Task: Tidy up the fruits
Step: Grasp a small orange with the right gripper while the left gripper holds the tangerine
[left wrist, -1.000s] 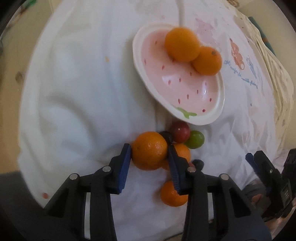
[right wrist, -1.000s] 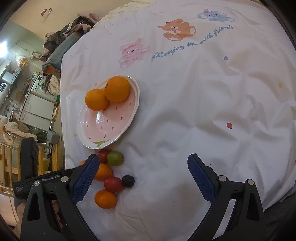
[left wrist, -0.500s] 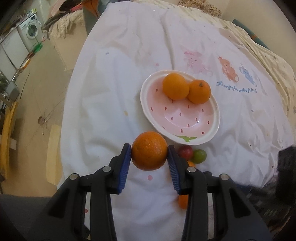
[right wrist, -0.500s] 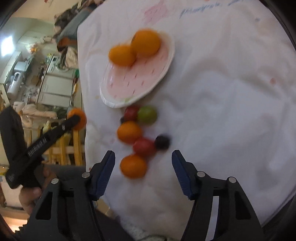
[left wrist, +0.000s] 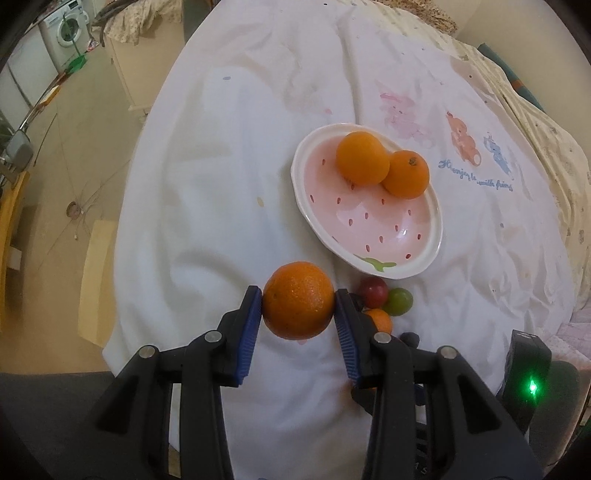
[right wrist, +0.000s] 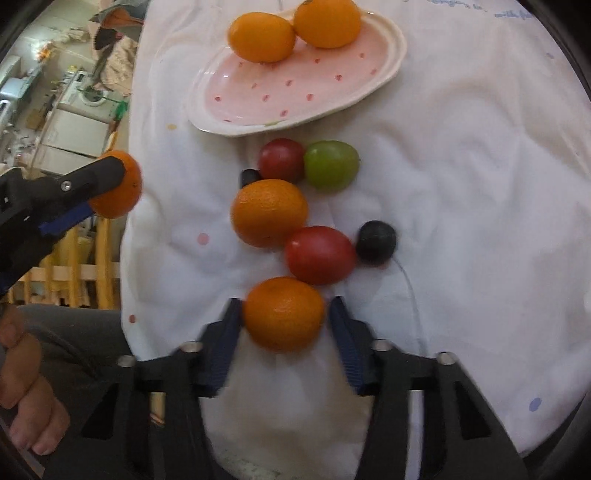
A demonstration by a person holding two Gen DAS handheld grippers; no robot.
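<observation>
Left gripper (left wrist: 298, 301) clamped an orange (left wrist: 298, 300) between its blue pads, raised clear of the white printed tablecloth (left wrist: 207, 192); the right wrist view showed the same pair from the side, off the cloth's edge. Right gripper (right wrist: 284, 314) had its jaws closing around a mandarin (right wrist: 283, 314) lying on the cloth at the near end of the fruit cluster; the left pad looked to be at the peel, the right pad just short of it. Strawberry-patterned pink plate (right wrist: 295, 92) carried two oranges (right wrist: 261, 36) side by side at its far rim. Right wrist view alone laid out the loose fruit: second mandarin (right wrist: 269, 212), red tomato (right wrist: 319, 254) touching it, dark round fruit (right wrist: 376, 242) beside that, smaller red fruit (right wrist: 280, 159) and green fruit (right wrist: 330, 166) just below the plate. Left wrist view hid most of these behind its finger, but showed a washing machine (left wrist: 64, 27) beyond the table. Bare hand (right wrist: 26, 380) appeared lower left in the right wrist view.
</observation>
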